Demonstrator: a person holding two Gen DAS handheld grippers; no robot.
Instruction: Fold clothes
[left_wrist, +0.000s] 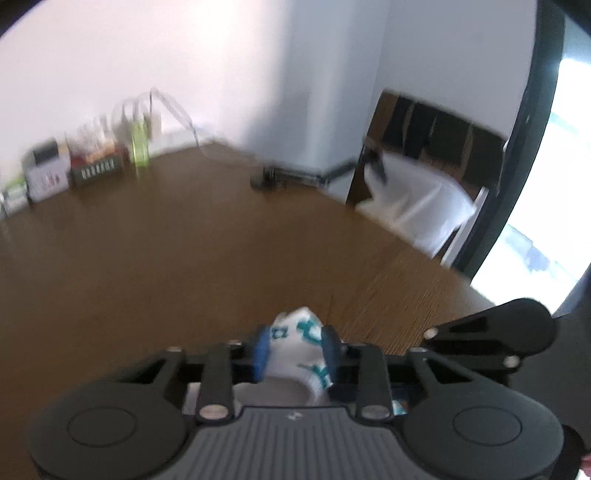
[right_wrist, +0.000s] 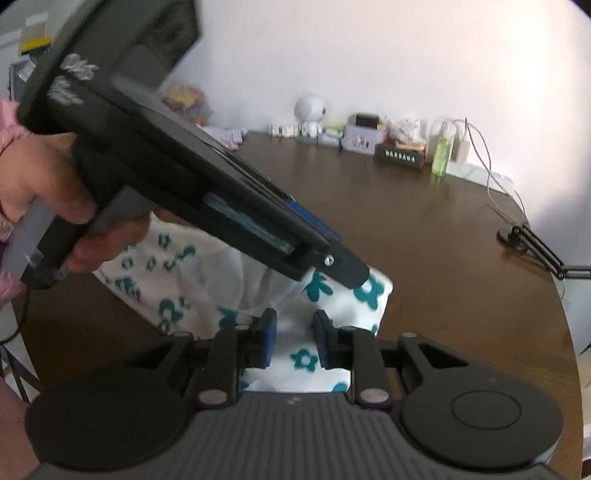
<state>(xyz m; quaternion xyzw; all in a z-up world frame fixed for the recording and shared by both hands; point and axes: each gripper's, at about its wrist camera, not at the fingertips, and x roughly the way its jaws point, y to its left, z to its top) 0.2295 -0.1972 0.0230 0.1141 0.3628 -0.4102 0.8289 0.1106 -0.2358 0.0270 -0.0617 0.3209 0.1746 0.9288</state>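
Observation:
A white garment (right_wrist: 173, 266) printed with teal flowers lies crumpled on the brown table (right_wrist: 424, 240), near its front edge. My left gripper (left_wrist: 295, 349) is shut on a bunched fold of the garment (left_wrist: 295, 326), which bulges out between the blue pads (left_wrist: 260, 350). In the right wrist view this left gripper (right_wrist: 351, 275) reaches in from the upper left, held by a hand (right_wrist: 40, 184), its tip at the cloth's far right corner. My right gripper (right_wrist: 294, 338) hovers low over the near part of the cloth, its pads a little apart and the flat fabric showing in the gap.
Along the wall at the table's back stand a white figurine (right_wrist: 310, 114), small boxes (right_wrist: 360, 138), a green bottle (right_wrist: 441, 153) and a cable (right_wrist: 487, 173). A black stand (right_wrist: 513, 234) sits at the right. A chair with white cloth (left_wrist: 417, 206) stands beyond the table's edge.

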